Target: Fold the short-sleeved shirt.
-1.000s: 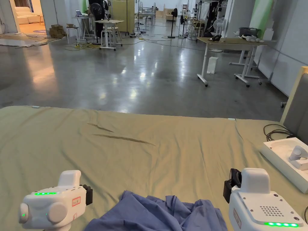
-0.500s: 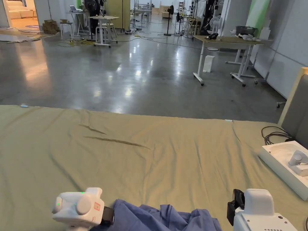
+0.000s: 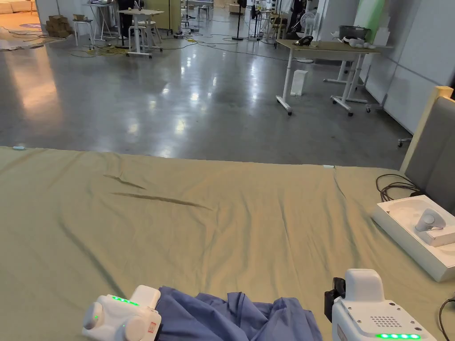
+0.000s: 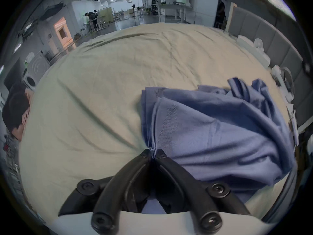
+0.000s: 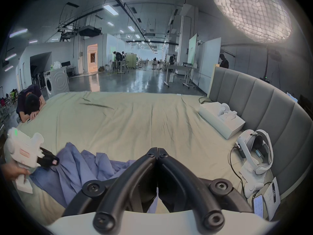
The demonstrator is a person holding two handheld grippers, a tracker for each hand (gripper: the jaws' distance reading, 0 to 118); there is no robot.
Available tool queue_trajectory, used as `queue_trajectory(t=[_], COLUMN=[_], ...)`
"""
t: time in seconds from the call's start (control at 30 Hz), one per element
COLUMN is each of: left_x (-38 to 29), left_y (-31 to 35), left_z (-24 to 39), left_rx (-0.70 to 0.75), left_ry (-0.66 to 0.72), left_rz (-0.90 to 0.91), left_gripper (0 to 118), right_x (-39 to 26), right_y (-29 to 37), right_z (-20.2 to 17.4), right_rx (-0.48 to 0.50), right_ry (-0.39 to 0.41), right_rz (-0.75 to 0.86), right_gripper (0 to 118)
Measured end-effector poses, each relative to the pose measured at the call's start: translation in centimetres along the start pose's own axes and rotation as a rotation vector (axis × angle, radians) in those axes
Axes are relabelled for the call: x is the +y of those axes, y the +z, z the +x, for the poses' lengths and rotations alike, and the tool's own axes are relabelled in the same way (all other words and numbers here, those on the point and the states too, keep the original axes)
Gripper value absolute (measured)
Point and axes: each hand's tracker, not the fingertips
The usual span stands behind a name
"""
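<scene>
We are pinching the shirt (image 4: 211, 128) edge with the left gripper (image 4: 153, 153) on the bed (image 3: 222, 222); our right gripper (image 5: 157, 151) is hovering, fingers together, empty.

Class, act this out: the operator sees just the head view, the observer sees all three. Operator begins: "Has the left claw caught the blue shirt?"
Observer: Yes. The left claw is shut on a bunched edge of the blue shirt.
Operator: And the right claw?
Observer: The right claw is shut, with nothing between its tips.
Operator: What else lies on my right?
Observer: A white headset with a cable, beside the grey headboard.
</scene>
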Motion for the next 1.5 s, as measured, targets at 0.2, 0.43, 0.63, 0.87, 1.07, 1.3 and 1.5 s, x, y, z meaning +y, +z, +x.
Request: queue_trajectory(t=[0.2,0.43,0.63,0.87,1.07,1.3,1.5], left_x=[-1.0,-3.4,-4.6,-5.0,-3.6,-0.8,1.6], left_y=[7.0,11.0,10.3,10.1,13.5,19.9,26.3], left_z=[-0.5,-1.1,-1.3,-1.2,-1.4,-3.7,-8.0], left_rx=[-0.038,-0.030,-0.016,-0.011,-0.010,0.021,0.097], left_ry=[0.088,0.109,0.137,0.155,0.152,0.150,0.194], left_rz=[0.197,0.276,0.250,0.250,0.331,0.479,0.583], left_gripper=[4,4,4,4,4,4,4], right_x=[-0.7,-4.1,-6.8,-5.9,-0.5,7.9,13.6], right_y=[-6.3,-13.6,-14.7,-11.9,-6.0,0.6,4.0], right_z=[1.1,0.8,-0.7,-1.3,0.3,2.5,6.1], right_rx=[0.019,0.115,0.098,0.140,0.177,0.141,0.057], right_ry=[0.033,0.010,0.037,0.095,0.011,-0.004,-0.046], right_rz=[-0.262,-0.555,-0.565,-0.422,-0.205,0.003,0.097], right_gripper=[21,55,19,2,2,2,2])
